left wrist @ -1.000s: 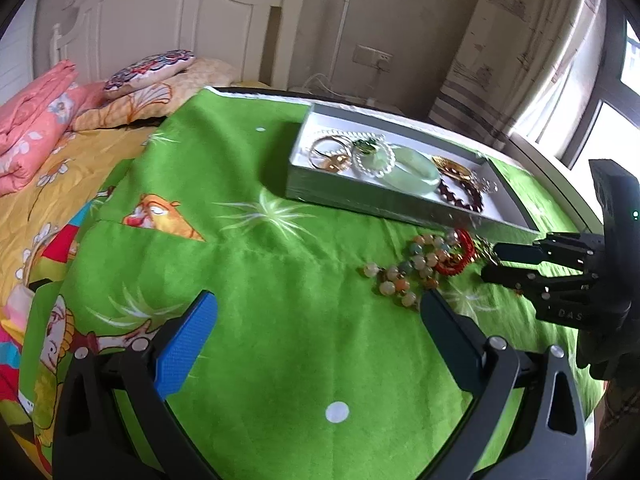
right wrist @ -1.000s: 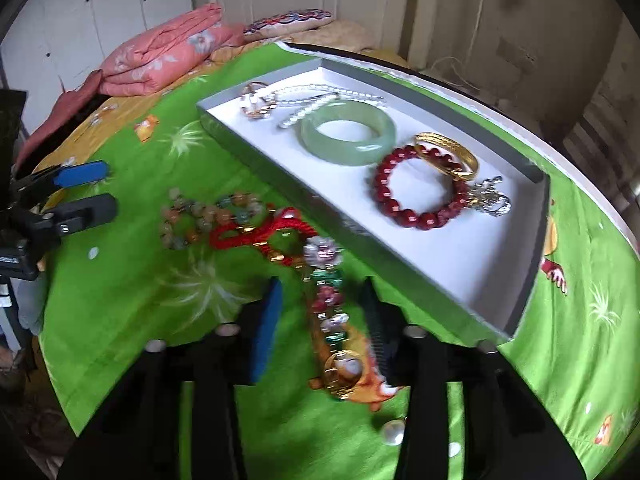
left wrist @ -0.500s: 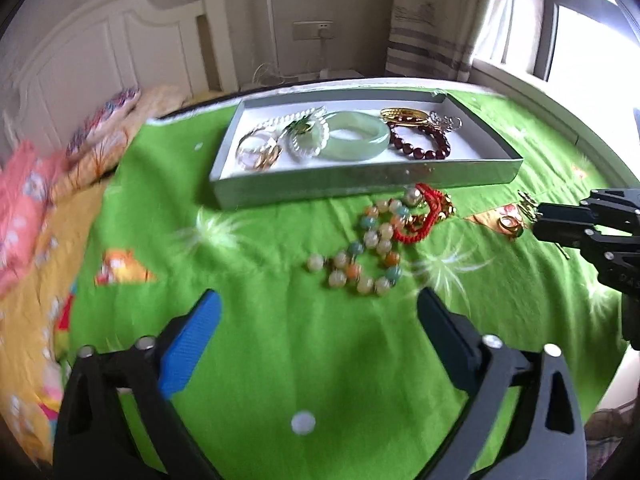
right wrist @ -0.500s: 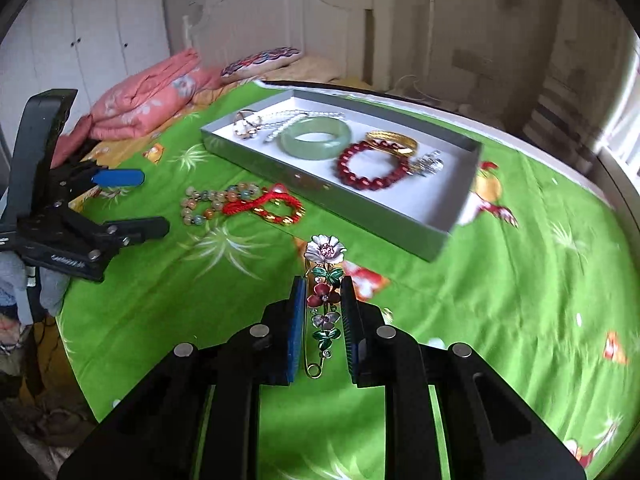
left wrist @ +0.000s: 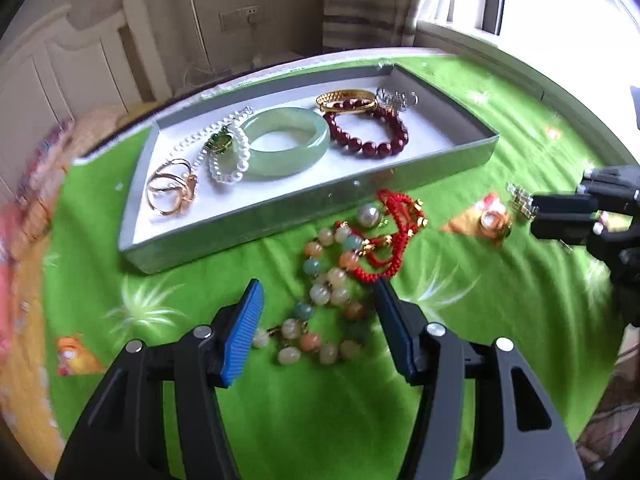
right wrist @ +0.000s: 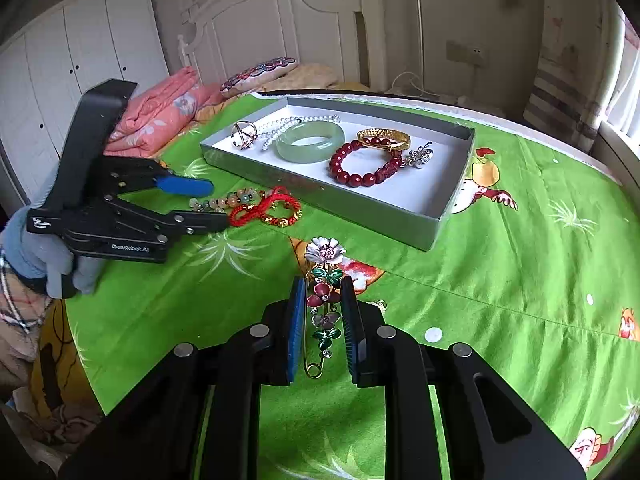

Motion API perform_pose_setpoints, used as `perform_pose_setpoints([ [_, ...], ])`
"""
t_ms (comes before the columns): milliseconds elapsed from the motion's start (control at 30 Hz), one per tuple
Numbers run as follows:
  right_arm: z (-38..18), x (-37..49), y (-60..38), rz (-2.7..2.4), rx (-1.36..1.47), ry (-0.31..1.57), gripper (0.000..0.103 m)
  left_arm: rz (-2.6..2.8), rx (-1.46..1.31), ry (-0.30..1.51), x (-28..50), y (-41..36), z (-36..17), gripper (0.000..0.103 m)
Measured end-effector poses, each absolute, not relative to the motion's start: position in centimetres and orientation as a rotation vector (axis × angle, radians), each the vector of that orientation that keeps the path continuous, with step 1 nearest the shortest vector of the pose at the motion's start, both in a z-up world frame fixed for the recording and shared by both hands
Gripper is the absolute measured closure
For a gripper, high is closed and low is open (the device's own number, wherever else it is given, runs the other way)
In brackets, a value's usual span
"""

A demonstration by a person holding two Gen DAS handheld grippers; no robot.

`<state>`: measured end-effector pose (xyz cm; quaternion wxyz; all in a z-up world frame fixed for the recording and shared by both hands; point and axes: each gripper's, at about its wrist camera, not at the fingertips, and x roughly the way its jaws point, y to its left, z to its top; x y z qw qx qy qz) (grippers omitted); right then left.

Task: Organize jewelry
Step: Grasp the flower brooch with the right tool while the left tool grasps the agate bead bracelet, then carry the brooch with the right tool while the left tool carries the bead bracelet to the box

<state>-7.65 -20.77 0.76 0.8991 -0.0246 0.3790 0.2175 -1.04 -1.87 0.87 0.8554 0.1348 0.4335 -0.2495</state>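
The right gripper (right wrist: 322,312) pinches the flower brooch (right wrist: 325,280) just before the tray (right wrist: 320,196), ready to carry it in, while the left gripper (left wrist: 318,312), spread, straddles the bead bracelet (left wrist: 324,304).

In the left wrist view, the right gripper (left wrist: 536,216) is cut off by the frame's right edge, and it hides most of the flower brooch (left wrist: 520,204) between its fingers. Bedding (left wrist: 28,200) far left of the left gripper is smeared by blur.
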Motion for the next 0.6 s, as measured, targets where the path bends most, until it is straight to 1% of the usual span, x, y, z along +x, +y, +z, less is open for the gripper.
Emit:
perform_pose_setpoints([
  [67, 0.8, -7.7, -20.8, 0.451, -0.05, 0.781, 0.085, -0.519, 0.236, 0.905, -0.7, -1.3, 1.0, 0.066],
  [100, 0.7, -7.7, -20.9, 0.452, -0.048, 0.781, 0.085, -0.522, 0.217, 0.898, -0.8, -1.0, 1.0, 0.086],
  [133, 0.7, -7.7, -20.9, 0.452, -0.046, 0.781, 0.085, -0.522, 0.204, 0.898, -1.0, -0.9, 1.1, 0.092],
  [300, 0.8, -7.7, -21.2, 0.441, -0.035, 0.771, 0.085, -0.457, 0.197, 0.837, -3.2, -0.1, 1.2, 0.094],
  [400, 1.0, -7.8, -21.5, 0.433, -0.028, 0.762, 0.087, -0.427, 0.136, 0.795, -5.0, 1.0, 1.9, 0.094],
  [600, 0.5, -8.1, -20.3, 0.46, -0.085, 0.802, 0.086, -0.383, 0.058, 0.749, -7.6, 3.5, 3.2, 0.094],
])
